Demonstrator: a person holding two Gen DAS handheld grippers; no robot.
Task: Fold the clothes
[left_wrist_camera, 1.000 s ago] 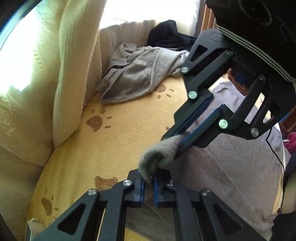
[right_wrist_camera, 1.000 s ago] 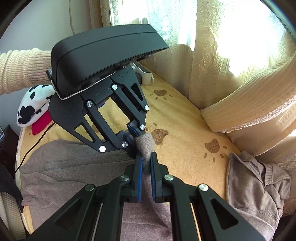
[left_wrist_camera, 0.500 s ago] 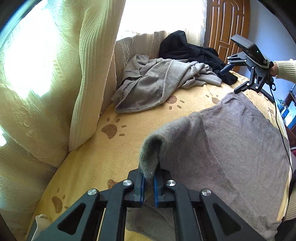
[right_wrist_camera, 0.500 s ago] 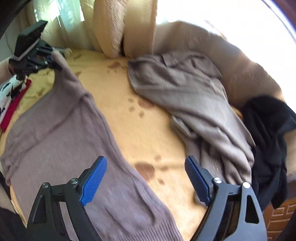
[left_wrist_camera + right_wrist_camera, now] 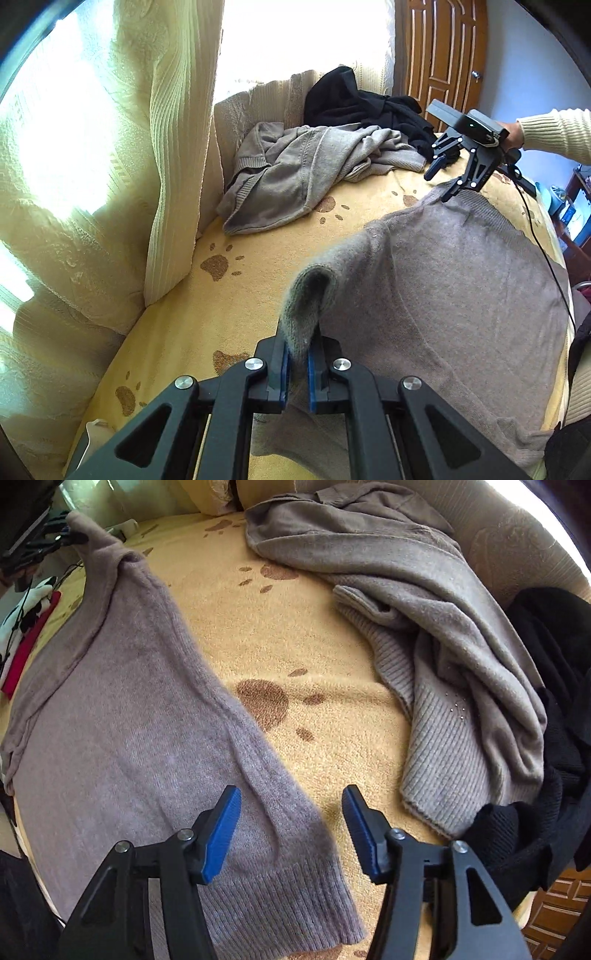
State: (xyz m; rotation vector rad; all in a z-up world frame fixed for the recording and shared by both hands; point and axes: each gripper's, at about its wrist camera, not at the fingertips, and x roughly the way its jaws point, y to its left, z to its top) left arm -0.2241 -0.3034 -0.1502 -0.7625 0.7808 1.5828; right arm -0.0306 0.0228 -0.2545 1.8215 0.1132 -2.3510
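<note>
Mauve sweater (image 5: 461, 295) in pinching left gripper (image 5: 297, 363), raised.

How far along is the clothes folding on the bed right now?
Early. The mauve sweater lies spread flat on the yellow blanket. The left claw pinches one corner of it; the right claw, jaws just narrowing, is open over the hem, gripping nothing. No fold made yet. The beige sweater and black clothes wait, crumpled.

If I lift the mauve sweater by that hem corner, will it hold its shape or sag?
The mauve sweater will probably sag: the corner pinched in the left gripper already droops over in a soft fold. Its fuzzy knit likely grips the blanket, so it may drag rather than slide. It looks light.
</note>
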